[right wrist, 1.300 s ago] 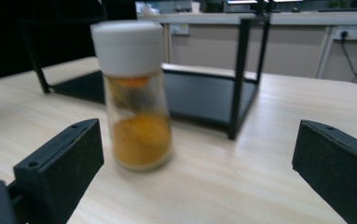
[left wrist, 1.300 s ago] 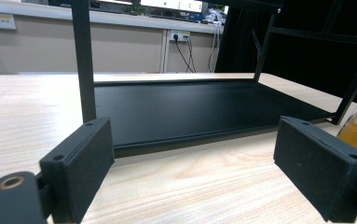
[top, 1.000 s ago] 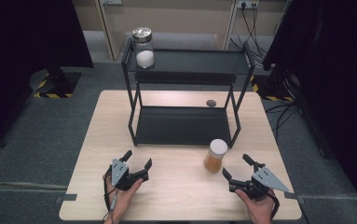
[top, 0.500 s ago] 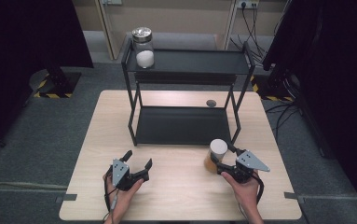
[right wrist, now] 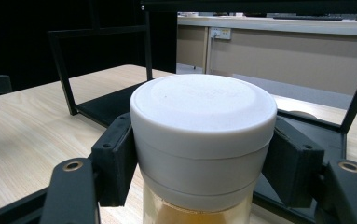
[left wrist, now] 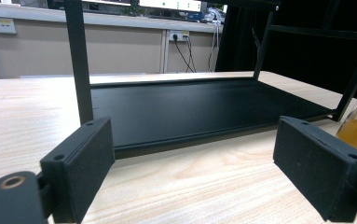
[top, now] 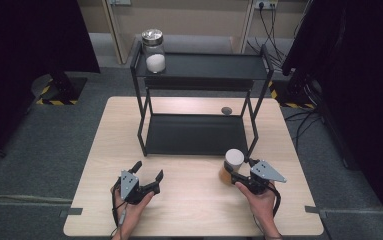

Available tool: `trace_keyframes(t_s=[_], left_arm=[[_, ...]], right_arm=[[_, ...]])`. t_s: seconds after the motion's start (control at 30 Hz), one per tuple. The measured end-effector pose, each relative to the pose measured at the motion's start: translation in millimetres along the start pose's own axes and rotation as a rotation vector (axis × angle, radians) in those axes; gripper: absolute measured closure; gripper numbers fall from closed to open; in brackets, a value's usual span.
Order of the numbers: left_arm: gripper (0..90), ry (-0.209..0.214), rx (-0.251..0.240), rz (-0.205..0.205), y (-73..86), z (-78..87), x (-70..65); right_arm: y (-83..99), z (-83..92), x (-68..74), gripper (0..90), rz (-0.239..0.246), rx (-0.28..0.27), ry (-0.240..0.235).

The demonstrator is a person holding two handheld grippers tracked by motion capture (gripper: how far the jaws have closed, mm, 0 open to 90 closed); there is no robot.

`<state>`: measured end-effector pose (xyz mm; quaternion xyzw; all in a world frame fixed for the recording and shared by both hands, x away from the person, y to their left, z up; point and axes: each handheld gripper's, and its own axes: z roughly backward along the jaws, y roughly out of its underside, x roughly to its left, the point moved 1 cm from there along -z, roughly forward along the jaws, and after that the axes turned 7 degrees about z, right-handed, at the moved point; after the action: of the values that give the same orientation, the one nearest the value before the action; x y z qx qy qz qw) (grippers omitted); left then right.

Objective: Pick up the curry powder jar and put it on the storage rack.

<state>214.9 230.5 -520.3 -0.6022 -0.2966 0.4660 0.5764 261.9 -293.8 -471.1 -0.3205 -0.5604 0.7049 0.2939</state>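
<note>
The right tongs (right wrist: pixel 199 154) sit around a white-lidded jar (right wrist: pixel 203 140) of amber contents, jaws flanking the lid; whether the pads actually press it is hard to tell. The jar stands on the worktop (top: pixel 194 210) just before the black rack's (top: pixel 199 135) front right leg. The left tongs (top: pixel 146 177) rest low on the worktop, jaws wide apart with nothing between. On the rack's top shelf stands a glass jar (top: pixel 154 50) of white powder. A small dark object (top: pixel 226 110) lies behind the rack, too small to identify.
</note>
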Motion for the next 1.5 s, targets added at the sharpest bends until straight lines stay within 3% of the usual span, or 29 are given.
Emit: trace_keyframes(t_s=[0.7, 1.5], left_arm=[[12.1, -0.001, -0.002, 0.005, 0.2, 0.0, 0.3], [12.0, 0.001, 0.002, -0.004, -0.2, -0.1, -0.3]], right_arm=[[-30.6, 19.6, 1.2, 34.1, 0.021, -0.097, 0.053], [-79.3, 16.5, -10.4, 34.1, 0.044, -0.187, 0.116]])
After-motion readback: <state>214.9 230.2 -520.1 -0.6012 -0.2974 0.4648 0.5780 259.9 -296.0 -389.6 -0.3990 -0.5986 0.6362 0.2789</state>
